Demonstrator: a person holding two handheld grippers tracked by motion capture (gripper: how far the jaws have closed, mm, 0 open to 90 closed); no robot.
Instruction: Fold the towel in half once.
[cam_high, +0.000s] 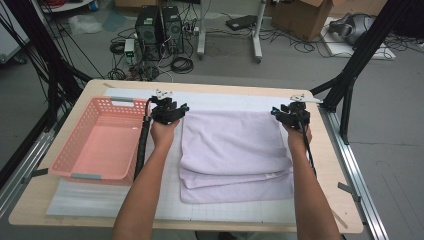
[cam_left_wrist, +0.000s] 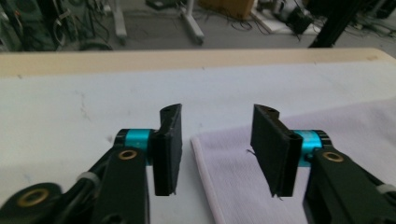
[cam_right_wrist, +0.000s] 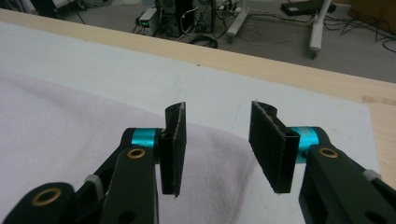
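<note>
towel (cam_high: 235, 155) | folded flat, long axis left-right | left gripper (cam_high: 169, 111), right gripper (cam_high: 292, 116) agape, empty

A pale lilac towel (cam_high: 235, 155) is lying flat in the centre of the high view, folded into a thick stack whose layered edges are showing along its lower side. In the left gripper view its rolled corner edge (cam_left_wrist: 205, 177) is occupying the lower right of the frame, while in the right gripper view its soft cloth (cam_right_wrist: 70, 140) is spreading across the lower left.
</note>
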